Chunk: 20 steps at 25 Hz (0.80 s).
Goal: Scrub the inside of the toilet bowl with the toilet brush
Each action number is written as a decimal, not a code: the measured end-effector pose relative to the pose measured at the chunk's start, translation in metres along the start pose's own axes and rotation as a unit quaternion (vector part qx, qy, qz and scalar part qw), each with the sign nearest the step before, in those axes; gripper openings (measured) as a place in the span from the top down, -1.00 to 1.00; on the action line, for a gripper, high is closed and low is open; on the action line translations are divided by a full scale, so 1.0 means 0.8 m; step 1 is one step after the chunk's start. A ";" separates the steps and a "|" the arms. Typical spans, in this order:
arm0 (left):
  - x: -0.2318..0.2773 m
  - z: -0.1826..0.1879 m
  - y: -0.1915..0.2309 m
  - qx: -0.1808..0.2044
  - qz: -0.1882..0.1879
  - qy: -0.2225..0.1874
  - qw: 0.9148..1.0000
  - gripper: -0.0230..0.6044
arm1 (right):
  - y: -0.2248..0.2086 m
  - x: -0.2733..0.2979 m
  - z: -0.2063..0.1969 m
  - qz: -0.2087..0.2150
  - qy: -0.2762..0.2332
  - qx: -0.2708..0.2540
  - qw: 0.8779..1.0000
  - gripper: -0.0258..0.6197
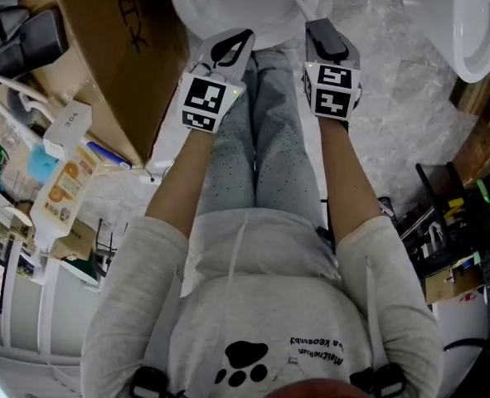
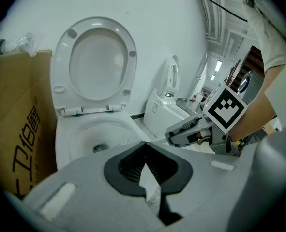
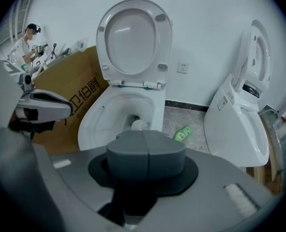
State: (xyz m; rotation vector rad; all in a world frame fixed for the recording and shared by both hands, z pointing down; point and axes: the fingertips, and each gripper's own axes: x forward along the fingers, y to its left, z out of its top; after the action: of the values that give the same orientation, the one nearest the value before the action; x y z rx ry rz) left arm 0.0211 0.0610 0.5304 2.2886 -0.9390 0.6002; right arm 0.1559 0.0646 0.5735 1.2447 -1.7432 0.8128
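A white toilet stands with its seat and lid (image 3: pixel 133 37) raised, its bowl (image 3: pixel 109 112) open in front of me. A small white rounded object (image 3: pixel 139 125) lies at the bottom of the bowl; I cannot tell what it is. No toilet brush shows clearly. My left gripper (image 2: pixel 143 149) is shut, pads meeting at the tips, level with the bowl (image 2: pixel 92 134). My right gripper (image 3: pixel 143 146) is shut with nothing in it. In the head view, the left gripper (image 1: pixel 232 41) and right gripper (image 1: pixel 321 30) sit side by side just before the bowl rim (image 1: pixel 228 11).
A big cardboard box (image 1: pixel 116 48) stands tight against the toilet's left side. A second white toilet (image 3: pixel 239 115) stands to the right. Between them a green packet (image 3: pixel 183 134) lies on the floor. Clutter and boxes (image 1: pixel 66 181) crowd the left.
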 end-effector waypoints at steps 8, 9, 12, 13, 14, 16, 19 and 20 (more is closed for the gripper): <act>-0.005 -0.008 -0.014 0.001 -0.003 0.002 1.000 0.92 | 0.015 -0.005 -0.023 0.010 0.011 0.007 1.000 0.45; -0.006 -0.008 -0.014 0.001 -0.003 0.002 1.000 0.92 | 0.017 -0.005 -0.027 0.010 0.012 0.007 1.000 0.45; -0.007 -0.009 -0.014 0.002 -0.003 0.001 1.000 0.92 | 0.022 -0.006 -0.035 0.010 0.014 0.007 1.000 0.45; -0.007 -0.009 -0.014 0.002 -0.002 0.000 1.000 0.92 | 0.023 -0.006 -0.038 0.011 0.015 0.007 1.000 0.45; -0.008 -0.009 -0.014 0.002 -0.002 -0.001 1.000 0.92 | 0.026 -0.006 -0.041 0.012 0.016 0.006 1.000 0.45; -0.010 -0.010 -0.014 0.001 0.000 -0.001 1.000 0.92 | 0.032 -0.008 -0.046 0.017 0.020 0.006 1.000 0.45; -0.012 -0.011 -0.012 0.000 0.002 -0.001 1.000 0.92 | 0.041 -0.009 -0.050 0.025 0.024 0.007 0.999 0.45; -0.013 -0.012 -0.011 -0.001 0.003 -0.001 1.000 0.92 | 0.043 -0.008 -0.051 0.026 0.026 0.008 0.999 0.45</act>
State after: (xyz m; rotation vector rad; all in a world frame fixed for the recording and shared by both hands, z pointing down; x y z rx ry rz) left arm 0.0194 0.0769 0.5281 2.2858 -0.9466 0.6005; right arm 0.1347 0.1130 0.5847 1.1831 -1.7367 0.8815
